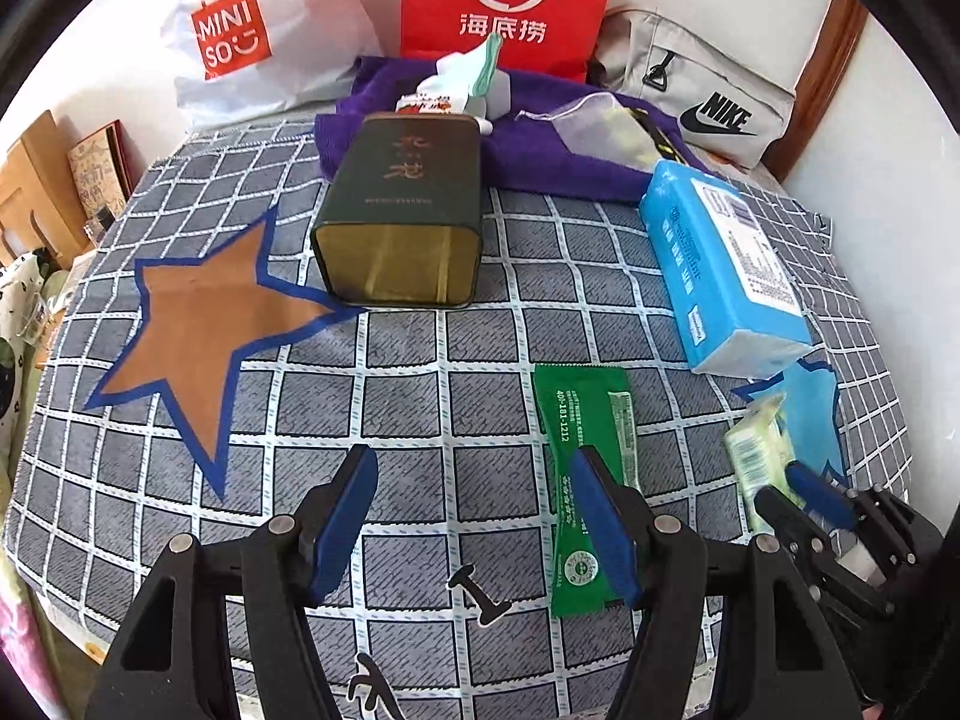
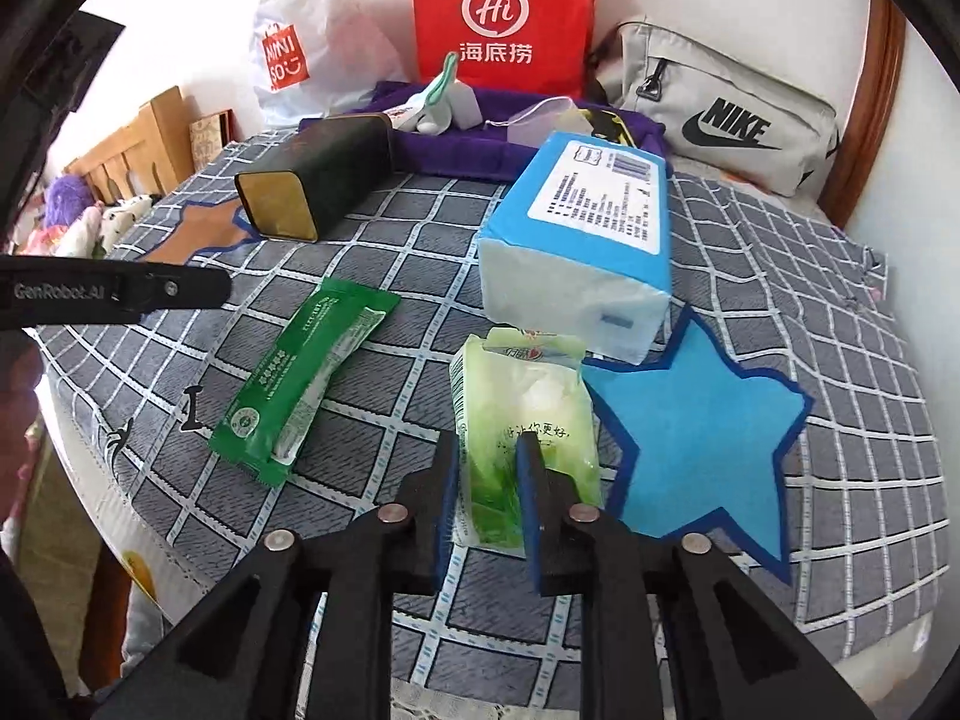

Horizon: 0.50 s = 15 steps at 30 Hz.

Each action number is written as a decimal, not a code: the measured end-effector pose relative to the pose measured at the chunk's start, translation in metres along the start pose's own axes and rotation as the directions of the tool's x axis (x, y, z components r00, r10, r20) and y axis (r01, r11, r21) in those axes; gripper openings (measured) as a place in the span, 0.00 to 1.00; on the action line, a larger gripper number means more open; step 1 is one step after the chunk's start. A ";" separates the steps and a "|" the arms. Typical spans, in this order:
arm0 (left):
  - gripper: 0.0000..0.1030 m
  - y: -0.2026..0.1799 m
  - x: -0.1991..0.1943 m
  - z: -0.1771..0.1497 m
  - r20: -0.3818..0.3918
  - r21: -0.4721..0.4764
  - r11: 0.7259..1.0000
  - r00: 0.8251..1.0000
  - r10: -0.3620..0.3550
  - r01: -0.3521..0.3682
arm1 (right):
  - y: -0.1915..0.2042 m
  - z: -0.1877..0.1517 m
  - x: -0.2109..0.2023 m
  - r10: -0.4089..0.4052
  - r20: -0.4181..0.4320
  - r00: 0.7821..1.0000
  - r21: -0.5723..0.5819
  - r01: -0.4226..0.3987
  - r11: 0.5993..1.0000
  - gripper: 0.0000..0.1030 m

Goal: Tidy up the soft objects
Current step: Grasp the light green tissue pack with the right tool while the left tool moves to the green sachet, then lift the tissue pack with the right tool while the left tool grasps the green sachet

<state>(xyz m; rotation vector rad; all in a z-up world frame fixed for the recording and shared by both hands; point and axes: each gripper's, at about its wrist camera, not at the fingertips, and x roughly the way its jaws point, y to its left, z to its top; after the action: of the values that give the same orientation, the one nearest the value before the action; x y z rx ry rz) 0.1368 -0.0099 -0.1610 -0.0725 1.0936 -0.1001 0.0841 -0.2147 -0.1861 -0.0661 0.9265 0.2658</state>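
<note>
Item: pale green tissue pack [image 2: 528,420], lying on the checked bedspread [image 2: 420,228], touching the left edge of the blue star patch [image 2: 708,432] and just in front of the large blue tissue brick [image 2: 588,228].

Right gripper [image 2: 489,504]: jaws narrow, astride the near end of the pack, soft wrapper between the pads; whether the pads press on it cannot be told. Pitched steeply down toward the bed.

Left gripper [image 1: 474,516]: jaws middling wide, nothing between them, hanging above the spread with the right-hand pad over the green sachet [image 1: 585,468]. Also pitched down.

Elsewhere: dark green tin [image 1: 402,210] on its side near the brown star patch [image 1: 210,324]; purple towel [image 1: 540,162] behind it.

Risks, as judged:
- Pack neither fully on the blue star nor clear of it; a loose hold on slack film likely to let it slide or fold.
- Pinch at one end only; far end apt to droop and catch the blue brick.
- Sachet flat and thin; left pads prone to skate over it or nip the cloth beneath.
- Two grippers close together; collision possible on any crossing reach.
</note>
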 end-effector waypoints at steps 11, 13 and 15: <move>0.63 -0.011 0.021 0.002 -0.037 0.011 0.997 0.997 -0.072 0.073 | -0.019 -0.001 0.015 0.001 0.003 1.000 0.040 -0.001 0.999 0.74; 0.63 -0.017 0.024 0.002 -0.042 0.030 0.997 0.996 -0.076 0.078 | -0.019 -0.004 0.024 0.017 -0.015 1.000 0.042 -0.017 0.999 0.74; 0.63 -0.024 0.027 0.002 -0.053 0.048 0.995 0.995 -0.087 0.089 | -0.019 -0.006 0.029 0.039 -0.016 0.999 0.046 -0.038 0.998 0.74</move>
<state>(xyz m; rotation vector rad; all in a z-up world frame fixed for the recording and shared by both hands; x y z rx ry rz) 0.1499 -0.0366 -0.1817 -0.0738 1.1380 -0.2095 0.1005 -0.2282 -0.2143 -0.0085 0.9510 0.2805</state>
